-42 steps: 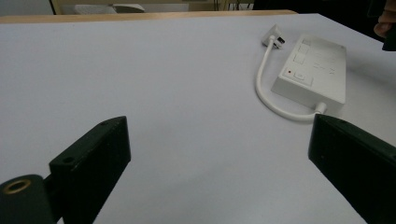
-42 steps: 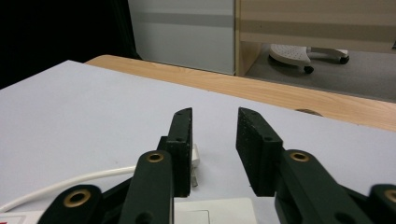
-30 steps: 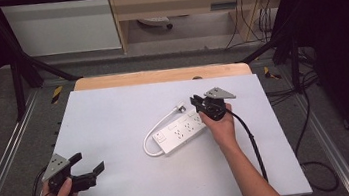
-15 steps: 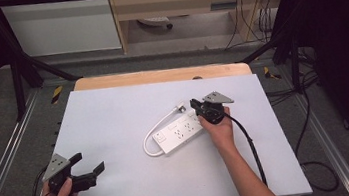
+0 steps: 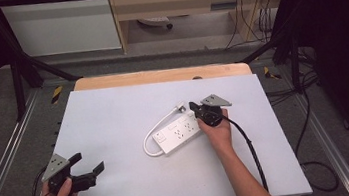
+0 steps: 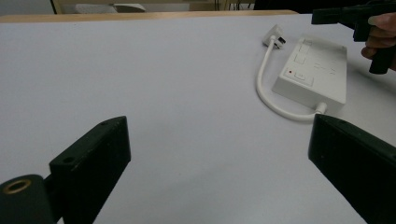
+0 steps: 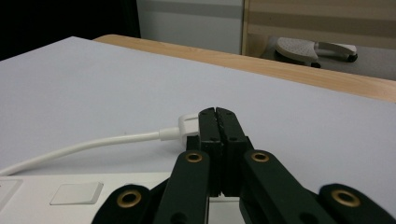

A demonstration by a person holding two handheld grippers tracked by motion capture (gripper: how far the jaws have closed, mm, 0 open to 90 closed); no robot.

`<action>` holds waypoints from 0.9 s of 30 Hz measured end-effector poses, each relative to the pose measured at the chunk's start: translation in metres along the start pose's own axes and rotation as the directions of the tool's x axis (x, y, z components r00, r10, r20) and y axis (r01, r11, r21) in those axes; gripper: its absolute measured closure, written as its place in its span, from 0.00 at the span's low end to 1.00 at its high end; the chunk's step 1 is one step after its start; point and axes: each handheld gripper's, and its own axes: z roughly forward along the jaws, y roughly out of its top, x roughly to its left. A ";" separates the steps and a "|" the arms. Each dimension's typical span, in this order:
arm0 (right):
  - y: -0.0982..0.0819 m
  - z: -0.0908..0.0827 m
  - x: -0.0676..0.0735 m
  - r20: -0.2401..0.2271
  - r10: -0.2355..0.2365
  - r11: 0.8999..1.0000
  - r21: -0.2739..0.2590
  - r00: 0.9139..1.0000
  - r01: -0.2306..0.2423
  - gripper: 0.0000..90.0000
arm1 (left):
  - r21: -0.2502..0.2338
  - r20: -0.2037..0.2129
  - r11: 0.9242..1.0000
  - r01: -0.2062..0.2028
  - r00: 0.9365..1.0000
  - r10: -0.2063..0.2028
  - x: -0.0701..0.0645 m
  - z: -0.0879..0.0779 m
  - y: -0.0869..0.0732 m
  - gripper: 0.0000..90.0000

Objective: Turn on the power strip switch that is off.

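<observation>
A white power strip (image 5: 179,131) lies mid-table, its short white cable (image 5: 154,130) looping round to a white plug (image 5: 180,108). My right gripper (image 5: 192,107) hovers over the strip's far right end, jaws shut with nothing between them. In the right gripper view its closed tips (image 7: 215,114) sit just right of the plug (image 7: 188,125), and I cannot tell whether they touch it. My left gripper (image 5: 88,161) is held at the table's near left corner, open and empty. The left gripper view looks between the wide jaws (image 6: 219,140) toward the strip (image 6: 315,74).
The white table top (image 5: 114,115) has a wooden strip (image 5: 159,75) along its far edge. Metal rails run down both sides. The right gripper's black cable (image 5: 249,149) trails back over the table's right half. A shelf unit and wires stand beyond the table.
</observation>
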 end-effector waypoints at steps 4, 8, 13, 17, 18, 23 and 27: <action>-0.003 0.000 0.000 0.003 0.003 1.000 0.004 1.000 -0.003 1.00 | 0.000 0.000 1.000 0.000 1.000 0.000 0.000 0.000 0.000 0.06; -0.007 0.000 -0.001 0.001 0.007 1.000 0.011 1.000 -0.007 1.00 | 0.000 -0.001 1.000 0.000 1.000 0.000 0.000 0.000 0.000 0.06; -0.009 0.000 0.001 -0.003 0.002 1.000 0.018 1.000 -0.002 1.00 | 0.000 -0.001 1.000 -0.001 1.000 0.001 0.000 0.000 0.000 0.06; -0.010 0.001 0.001 -0.003 0.000 1.000 0.027 1.000 0.000 1.00 | 0.000 -0.001 1.000 0.000 1.000 0.000 0.000 0.000 0.000 0.06; -0.011 0.001 0.001 -0.002 0.001 0.999 0.033 1.000 -0.001 1.00 | 0.000 -0.001 1.000 -0.002 1.000 0.002 0.000 0.000 0.000 0.06; -0.012 0.002 0.003 -0.008 -0.002 0.999 0.054 1.000 0.002 1.00 | 0.000 -0.001 1.000 -0.002 1.000 0.002 0.000 0.000 0.000 0.06; -0.012 0.002 0.003 -0.012 -0.006 0.998 0.063 1.000 0.006 1.00 | 0.000 0.000 1.000 -0.002 1.000 0.002 0.000 0.000 0.000 0.06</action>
